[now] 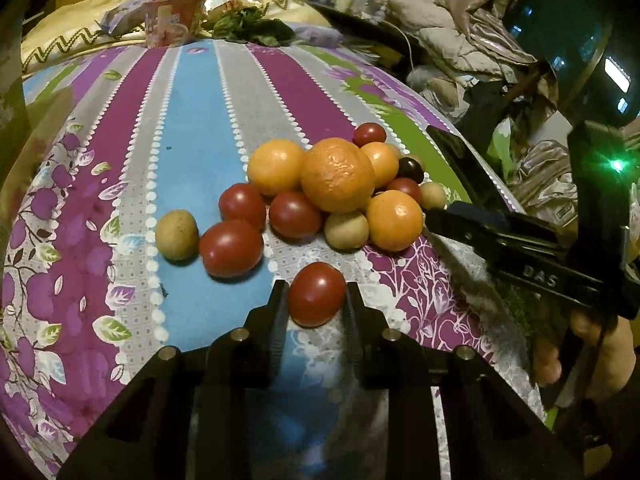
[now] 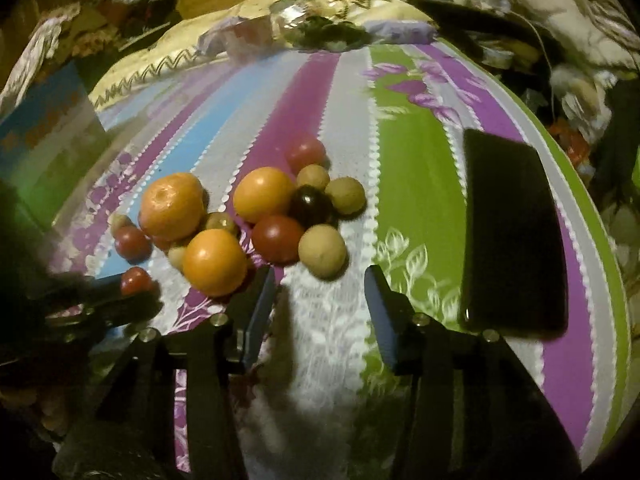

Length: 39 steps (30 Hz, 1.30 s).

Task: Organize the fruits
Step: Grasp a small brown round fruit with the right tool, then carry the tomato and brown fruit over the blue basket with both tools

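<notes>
A pile of fruit lies on a striped floral bedspread (image 1: 192,128): several red tomatoes, oranges, a bumpy mandarin (image 1: 336,176), tan longans and a dark plum (image 1: 411,169). My left gripper (image 1: 316,300) is shut on a red tomato (image 1: 316,294) at the near edge of the pile; it also shows in the right wrist view (image 2: 136,280). My right gripper (image 2: 320,280) is open and empty, just short of a longan (image 2: 322,252) and an orange (image 2: 214,262). Its fingers (image 1: 472,220) show at the right of the left wrist view.
A black phone (image 2: 512,236) lies on the green stripe to the right of the pile. Snack packets and leafy greens (image 1: 248,26) sit at the far end of the bed. A blue box (image 2: 48,136) stands at the left. Clutter lies beyond the bed's right edge.
</notes>
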{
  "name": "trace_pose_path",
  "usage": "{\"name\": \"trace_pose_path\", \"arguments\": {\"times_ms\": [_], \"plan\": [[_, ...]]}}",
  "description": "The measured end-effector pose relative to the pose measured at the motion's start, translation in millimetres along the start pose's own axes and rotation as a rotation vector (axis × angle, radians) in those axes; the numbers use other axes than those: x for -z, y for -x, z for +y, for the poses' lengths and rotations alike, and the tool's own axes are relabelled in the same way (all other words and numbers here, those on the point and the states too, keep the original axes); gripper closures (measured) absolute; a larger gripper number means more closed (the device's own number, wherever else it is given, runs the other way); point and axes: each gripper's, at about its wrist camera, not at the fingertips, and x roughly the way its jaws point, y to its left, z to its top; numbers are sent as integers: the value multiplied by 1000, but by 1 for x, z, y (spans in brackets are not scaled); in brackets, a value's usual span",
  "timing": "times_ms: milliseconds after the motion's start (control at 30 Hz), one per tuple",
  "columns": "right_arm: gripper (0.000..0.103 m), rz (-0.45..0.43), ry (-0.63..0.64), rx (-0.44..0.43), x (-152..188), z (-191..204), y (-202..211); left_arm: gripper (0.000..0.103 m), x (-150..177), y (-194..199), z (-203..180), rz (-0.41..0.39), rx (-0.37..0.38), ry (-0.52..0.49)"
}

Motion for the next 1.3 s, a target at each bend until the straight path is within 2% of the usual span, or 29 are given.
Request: {"name": "trace_pose_path", "arguments": {"times_ms": [233,300,367,567,700,833,967,1300], "plan": [[61,6,88,-18,-6,2,-7,75,0,-1,0,3,-1,1],[67,4,107,-21,-6,2,-8,75,0,-2,0,4,-5,-2],[77,4,109,-23,-6,0,-9,75,0,-3,-1,4,-9,-1],[77,-8,86,-2,-4,1,-3,75,-1,-3,-7,0,-50,-4],[77,-11,6,43,0,2,13,75,-3,4,-9,-3,-101,22],[77,-40,-78,75,4,9,41,75,-7,28,-14,-33,-144,43],[77,-66,-121,70,6,21,69,75,-11,62,-25,-75,-183,32],[77,-114,-87,86,2,52,112,75,-12,129,-27,-127,-250,86]]}}
